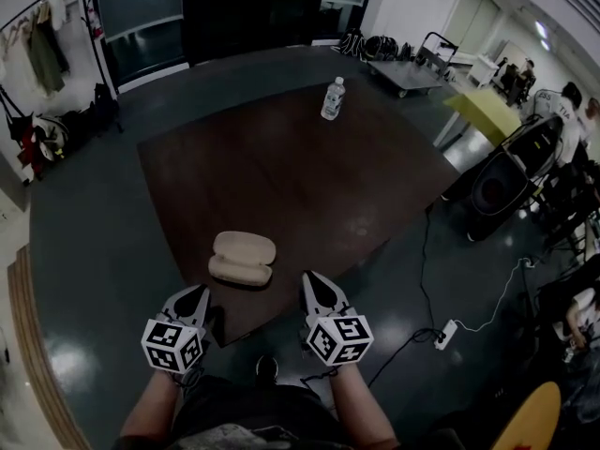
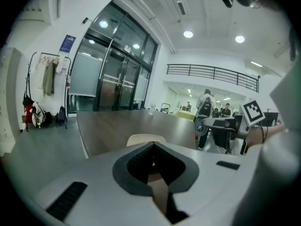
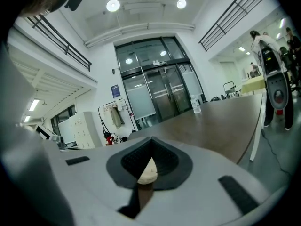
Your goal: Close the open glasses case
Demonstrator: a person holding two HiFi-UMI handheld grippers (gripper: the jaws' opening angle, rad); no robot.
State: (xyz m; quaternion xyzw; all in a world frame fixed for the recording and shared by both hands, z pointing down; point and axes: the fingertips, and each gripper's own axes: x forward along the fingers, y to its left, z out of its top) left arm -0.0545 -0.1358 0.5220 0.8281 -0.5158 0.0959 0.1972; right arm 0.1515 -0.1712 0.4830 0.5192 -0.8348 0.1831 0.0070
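Observation:
A cream glasses case (image 1: 242, 258) lies open near the front edge of the dark brown table (image 1: 300, 176), its lid folded back beside the base. My left gripper (image 1: 195, 298) hovers just off the table edge, to the case's near left, with its jaws shut and empty. To the case's near right, my right gripper (image 1: 316, 287) is also shut and holds nothing. In the left gripper view the case (image 2: 146, 138) peeks over the closed left gripper (image 2: 153, 146). The right gripper view shows a sliver of the case (image 3: 148, 170) behind the right gripper (image 3: 150, 141).
A clear water bottle (image 1: 333, 98) stands at the table's far edge. A coat rack (image 1: 42, 54) is at the far left. Cables and a power strip (image 1: 446, 333) lie on the floor to the right, near a cart (image 1: 408, 71) and seated people (image 1: 572, 101).

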